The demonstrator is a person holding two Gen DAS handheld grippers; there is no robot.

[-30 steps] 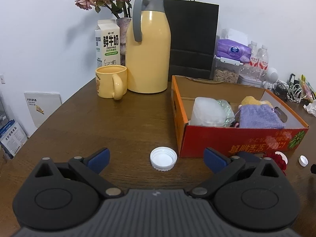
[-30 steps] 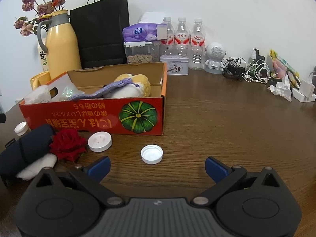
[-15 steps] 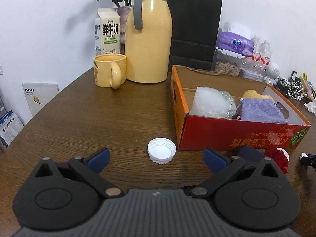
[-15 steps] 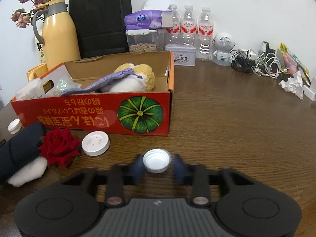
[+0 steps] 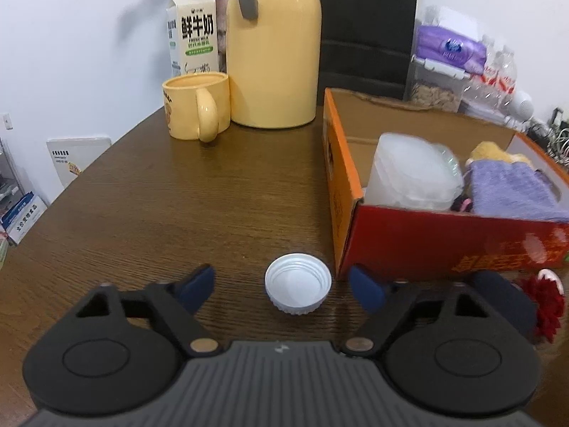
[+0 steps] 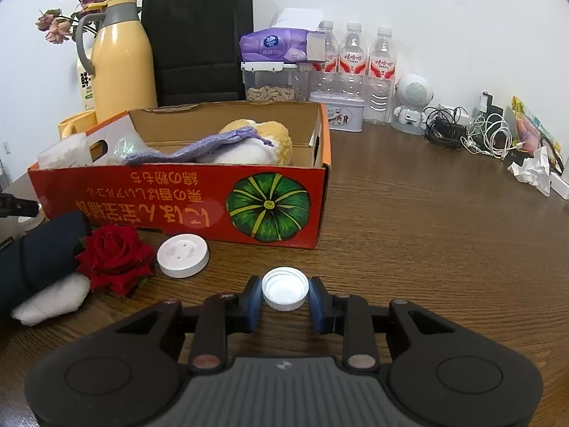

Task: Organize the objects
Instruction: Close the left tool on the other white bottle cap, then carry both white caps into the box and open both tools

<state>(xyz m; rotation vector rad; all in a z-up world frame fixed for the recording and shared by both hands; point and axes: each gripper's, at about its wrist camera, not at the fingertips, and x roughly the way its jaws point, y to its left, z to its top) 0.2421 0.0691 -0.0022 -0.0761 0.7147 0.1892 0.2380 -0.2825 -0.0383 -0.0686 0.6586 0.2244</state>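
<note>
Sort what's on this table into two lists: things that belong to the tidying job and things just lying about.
In the job:
- white bottle cap, pinched by the right hand-held gripper
- second white cap, between the closing, not yet touching left hand-held gripper pads
- red cardboard box
- probably the red rose and white round disc

Lying about:
- yellow thermos
- yellow mug
- water bottles
- tangled cables

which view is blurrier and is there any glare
Left wrist view: softer, with smear on the orange box and its contents; a glare streak on the yellow jug. Right wrist view: sharp, mild sheen on the table; fisheye bends both.
</note>
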